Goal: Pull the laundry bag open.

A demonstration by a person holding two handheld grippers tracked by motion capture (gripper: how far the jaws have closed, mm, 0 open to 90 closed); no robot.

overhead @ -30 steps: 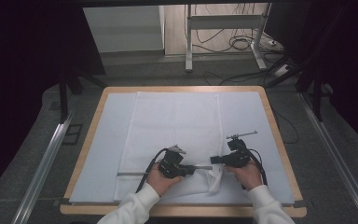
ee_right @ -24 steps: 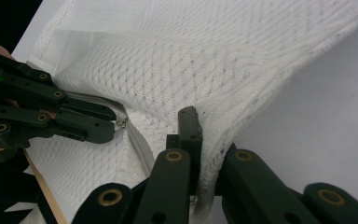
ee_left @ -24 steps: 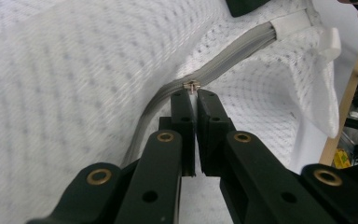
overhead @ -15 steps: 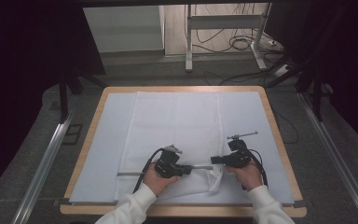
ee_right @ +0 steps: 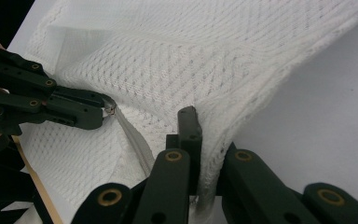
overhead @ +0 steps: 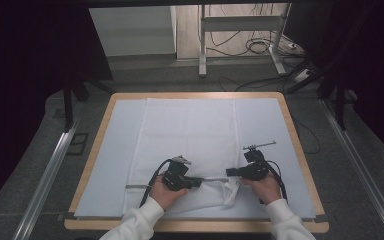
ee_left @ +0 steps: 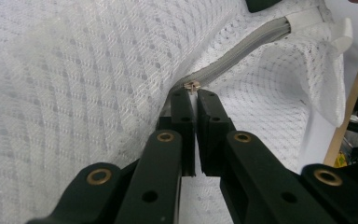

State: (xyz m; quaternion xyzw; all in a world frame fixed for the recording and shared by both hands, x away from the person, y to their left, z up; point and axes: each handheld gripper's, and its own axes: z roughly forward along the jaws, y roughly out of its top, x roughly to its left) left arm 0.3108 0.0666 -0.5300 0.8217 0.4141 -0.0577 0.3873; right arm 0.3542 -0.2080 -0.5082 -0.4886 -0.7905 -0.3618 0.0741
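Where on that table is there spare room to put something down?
The far half of the table, beyond both grippers, holds just the flat white mesh cloth. The side strips are bare. The near edge is crowded by the left gripper and right gripper.

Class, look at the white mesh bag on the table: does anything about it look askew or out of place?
Yes: the mesh bag's near edge is bunched and lifted at the grey zipper, unlike its flat far part.

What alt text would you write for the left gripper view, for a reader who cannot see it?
The left gripper's two black jaws are shut on the small metal zipper pull of a white mesh fabric bag. The grey zipper tape runs up and right from the pull.
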